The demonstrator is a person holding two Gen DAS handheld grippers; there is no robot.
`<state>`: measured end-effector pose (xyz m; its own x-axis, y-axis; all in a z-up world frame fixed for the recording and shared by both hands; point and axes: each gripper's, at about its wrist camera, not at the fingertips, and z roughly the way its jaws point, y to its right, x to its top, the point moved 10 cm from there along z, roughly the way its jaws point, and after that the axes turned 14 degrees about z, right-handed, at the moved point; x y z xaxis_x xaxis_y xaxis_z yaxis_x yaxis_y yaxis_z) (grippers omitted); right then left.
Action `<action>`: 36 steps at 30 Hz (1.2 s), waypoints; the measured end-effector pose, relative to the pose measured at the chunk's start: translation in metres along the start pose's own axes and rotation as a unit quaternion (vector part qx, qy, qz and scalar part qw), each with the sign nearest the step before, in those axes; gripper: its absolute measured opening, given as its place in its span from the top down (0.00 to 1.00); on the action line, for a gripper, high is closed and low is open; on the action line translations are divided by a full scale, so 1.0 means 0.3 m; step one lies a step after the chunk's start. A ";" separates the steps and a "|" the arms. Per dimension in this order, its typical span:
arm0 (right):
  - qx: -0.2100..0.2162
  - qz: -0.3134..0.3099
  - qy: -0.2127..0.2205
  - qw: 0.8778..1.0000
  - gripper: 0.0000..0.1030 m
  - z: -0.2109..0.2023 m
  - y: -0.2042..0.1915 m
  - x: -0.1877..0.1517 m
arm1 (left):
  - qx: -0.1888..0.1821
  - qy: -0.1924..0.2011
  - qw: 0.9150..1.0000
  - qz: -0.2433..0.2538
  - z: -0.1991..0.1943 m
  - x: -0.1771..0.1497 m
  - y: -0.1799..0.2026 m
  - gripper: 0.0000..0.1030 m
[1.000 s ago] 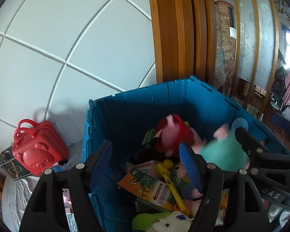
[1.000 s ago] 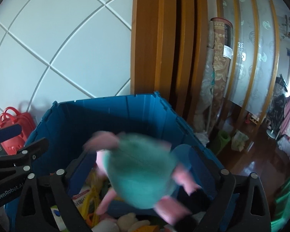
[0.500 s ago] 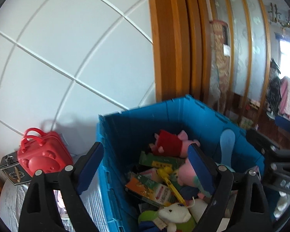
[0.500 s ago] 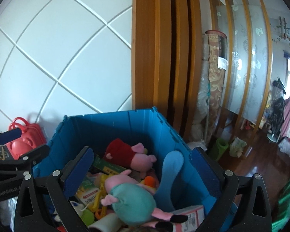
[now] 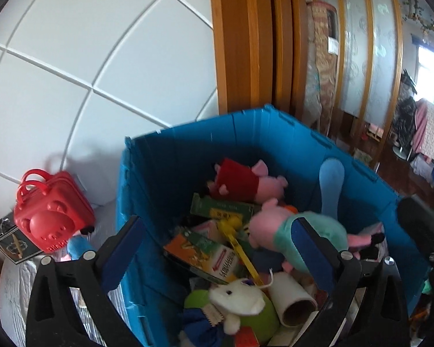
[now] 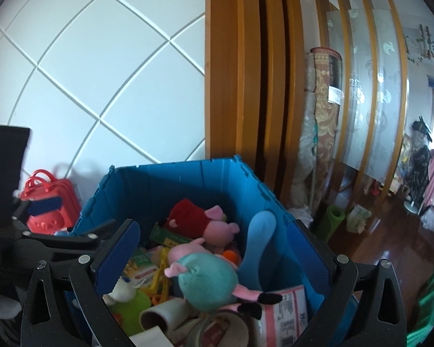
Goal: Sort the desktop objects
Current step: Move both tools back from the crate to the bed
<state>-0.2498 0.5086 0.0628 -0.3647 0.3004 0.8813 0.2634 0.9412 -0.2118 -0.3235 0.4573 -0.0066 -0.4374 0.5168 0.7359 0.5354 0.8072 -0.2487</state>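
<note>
Fingers of left gripper point(image 5: 217, 248) opening, of right gripper point(image 6: 214, 248) apart, both empty; withdraw clear of blue bin point(image 5: 170, 156) rim before seeking red case point(image 5: 47, 219).

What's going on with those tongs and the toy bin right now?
Left tongs opening, nothing between them; right tongs open, empty. Teal pig plush and red pig plush lie in blue bin. Nothing in the way.

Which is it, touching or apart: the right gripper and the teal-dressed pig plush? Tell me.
Apart. The right wrist view shows the right gripper open and empty, the teal-dressed pig plush lying loose in the blue bin.
</note>
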 end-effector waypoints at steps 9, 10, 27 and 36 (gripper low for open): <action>0.006 0.017 -0.011 1.000 0.00 -0.036 0.034 -0.052 | 0.002 0.034 0.999 0.008 -0.139 -0.036 0.023 0.01; 0.010 0.020 -0.011 1.000 0.00 -0.043 0.029 -0.054 | 0.003 0.041 0.999 0.003 -0.163 -0.045 0.008 0.01; 0.150 -0.045 -0.028 0.987 0.00 -0.224 -0.642 -0.276 | 0.136 0.062 0.985 -0.091 -0.471 -0.607 -0.620 0.00; 0.196 -0.097 -0.096 0.971 0.00 -0.143 -1.039 -0.588 | 0.173 -0.018 0.973 -0.155 -0.444 -1.044 -0.917 0.00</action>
<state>-0.2293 0.1558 -0.0086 -0.5433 0.0997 0.8336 -0.1734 0.9582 -0.2275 -0.2376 0.0353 -0.0850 -0.5670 0.2388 0.7883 0.1018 0.9700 -0.2206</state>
